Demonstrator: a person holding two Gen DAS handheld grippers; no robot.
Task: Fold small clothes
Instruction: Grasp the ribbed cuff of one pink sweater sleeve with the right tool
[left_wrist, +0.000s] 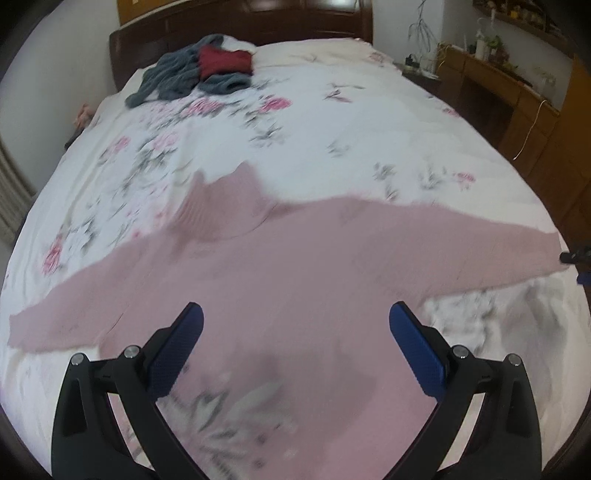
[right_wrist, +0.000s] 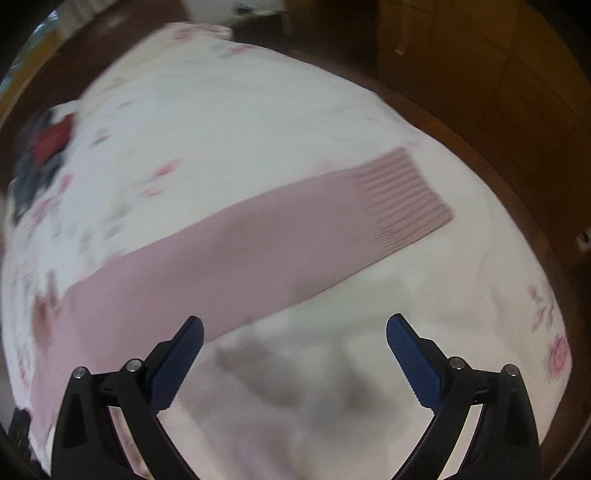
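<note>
A pink knitted sweater (left_wrist: 295, 258) lies flat on the flowered bedsheet (left_wrist: 258, 140), both sleeves spread wide and its ribbed collar toward the headboard. My left gripper (left_wrist: 295, 317) hovers open over the sweater's body, nothing between its blue pads. In the right wrist view one pink sleeve (right_wrist: 240, 251) runs diagonally to its ribbed cuff (right_wrist: 399, 195) near the bed's edge. My right gripper (right_wrist: 294, 328) is open just below that sleeve, over the white sheet (right_wrist: 406, 288), holding nothing. A dark part of the right gripper shows at the far right edge of the left wrist view.
A heap of grey-blue and dark red clothes (left_wrist: 199, 70) lies near the wooden headboard (left_wrist: 236, 26). A wooden desk (left_wrist: 491, 81) with plants and a cable stands to the right of the bed. Dark wooden floor (right_wrist: 498, 92) borders the bed's right edge.
</note>
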